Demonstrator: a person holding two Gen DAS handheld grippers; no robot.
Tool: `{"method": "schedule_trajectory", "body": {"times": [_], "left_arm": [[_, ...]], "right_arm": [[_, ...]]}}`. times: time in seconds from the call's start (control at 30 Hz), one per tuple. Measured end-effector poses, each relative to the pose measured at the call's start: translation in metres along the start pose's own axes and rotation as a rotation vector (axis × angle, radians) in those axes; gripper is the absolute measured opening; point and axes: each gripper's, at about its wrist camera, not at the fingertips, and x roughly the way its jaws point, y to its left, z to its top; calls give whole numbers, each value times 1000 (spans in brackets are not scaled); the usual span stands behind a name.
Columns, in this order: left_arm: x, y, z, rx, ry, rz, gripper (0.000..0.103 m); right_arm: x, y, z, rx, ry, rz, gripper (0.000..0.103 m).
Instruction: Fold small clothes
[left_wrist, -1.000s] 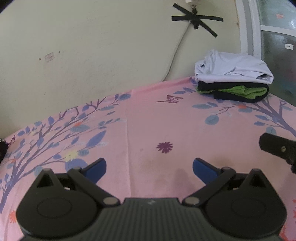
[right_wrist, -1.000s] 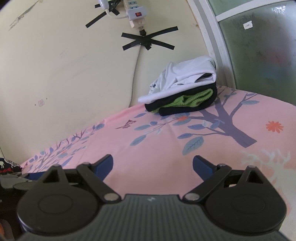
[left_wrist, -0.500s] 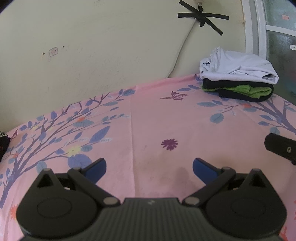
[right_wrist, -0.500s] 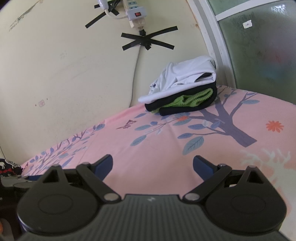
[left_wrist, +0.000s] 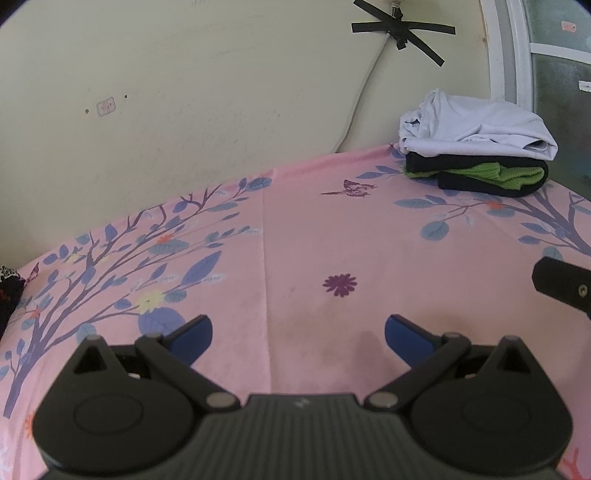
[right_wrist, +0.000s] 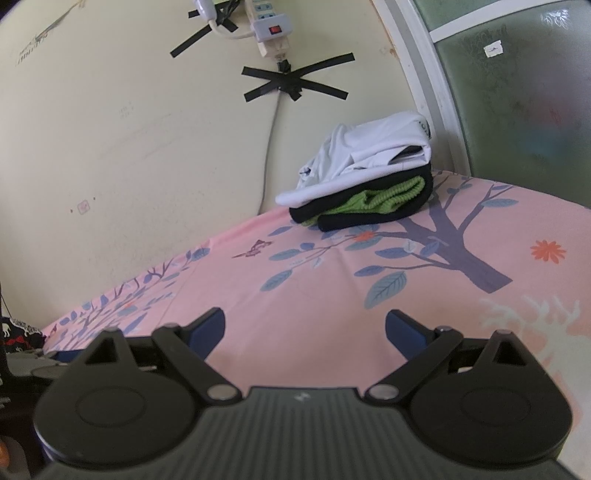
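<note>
While both tools idle over the bed, this is how it looks, one camera after the other.

Left wrist, tongs: the left gripper (left_wrist: 298, 330) hangs just above the pink sheet (left_wrist: 314, 236), blue fingers spread wide with nothing between them; I'd say it is free because no garment lies within reach.
Left wrist, clothes: the folded stack (left_wrist: 476, 146) sits in the far right corner against the wall (left_wrist: 184, 103) and window frame (left_wrist: 506, 48), white piece on top of a black and green one, likely parked there to keep the middle free for folding.
Left wrist, edge: a dark patterned cloth (left_wrist: 9, 291) peeks in at far left, perhaps the next item; too little shows to tell.
Right wrist, tongs: the right gripper (right_wrist: 304, 330) is likewise wide open and empty, low over the sheet.
Right wrist, clothes: the same stack (right_wrist: 364, 184) lies well ahead, below the taped cable (right_wrist: 271, 140) and power strip (right_wrist: 271, 27).
</note>
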Motion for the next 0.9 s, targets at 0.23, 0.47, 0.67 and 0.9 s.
{"method": "schedule_trajectory", "body": {"times": [0.23,0.47,0.67,0.9], "left_arm": [[-2,-1,-1,16,-11,-1,103],[-3,-3,-2,35,-19,-7,103],[-3,-3,-2,35,-18,-4,103],[-3,-3,-3,37,-19,0,103]], "right_arm": [[0,0,0,0,-1,1,92],[0,0,0,-1,0,2,92],[0,0,0,-1,1,3,92],[-1,0,1,0,-3,2,92]]}}
